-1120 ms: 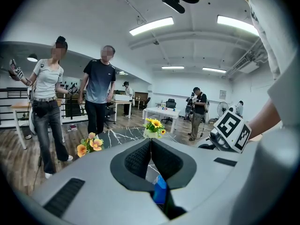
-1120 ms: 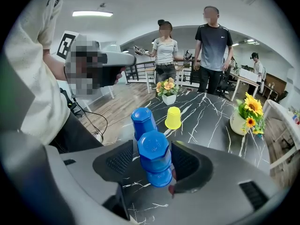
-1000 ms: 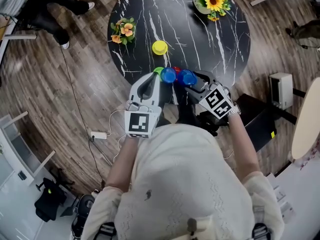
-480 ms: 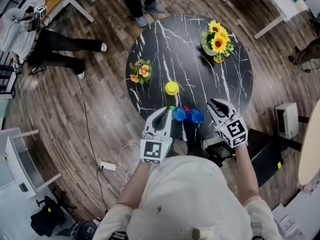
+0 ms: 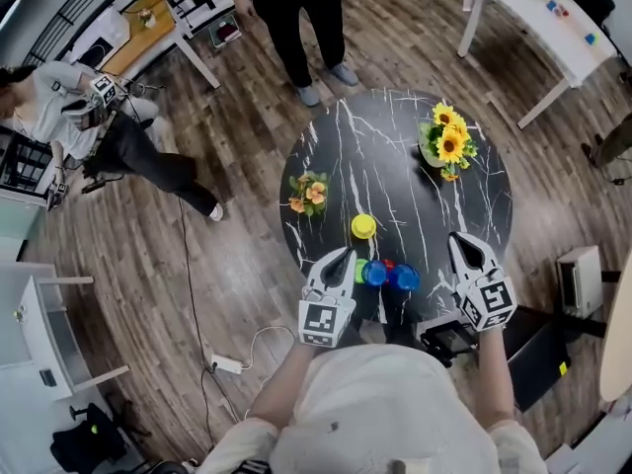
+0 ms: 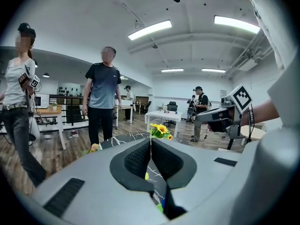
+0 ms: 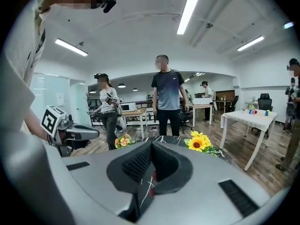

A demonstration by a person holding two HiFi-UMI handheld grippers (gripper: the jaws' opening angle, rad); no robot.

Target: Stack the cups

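Head view: round black marble table point(image 5: 395, 181) with cups bunched at its near edge, between the two grippers. These are the green cup point(image 5: 359, 269), blue cup point(image 5: 373, 274), red cup point(image 5: 388, 264) and second blue cup point(image 5: 405, 278), touching or just beside each other. Can't tell from above whether any sits inside another. Yellow cup point(image 5: 363, 226) stands alone further in toward the table middle, apart from the bunch. Left gripper point(image 5: 343, 256) is just beside the green cup. Right gripper point(image 5: 461, 240) is off to the right of the bunch, clear of it. Sunflowers point(image 5: 446, 143) and small bouquet point(image 5: 309, 192) sit further back, not involved. Left gripper view: left gripper point(image 6: 150, 146) pads are pressed together with nothing between them, slivers of cup colour showing below. Right gripper view: right gripper point(image 7: 151, 150) jaws have just been closing and now meet on nothing, a red sliver showing beneath. Progress, as a judgement: no single stack is visible, at least the yellow cup is left out, and both grippers are empty. Most or all of the stacking looks left to do. The next move would need a gripper opened and brought to a cup.
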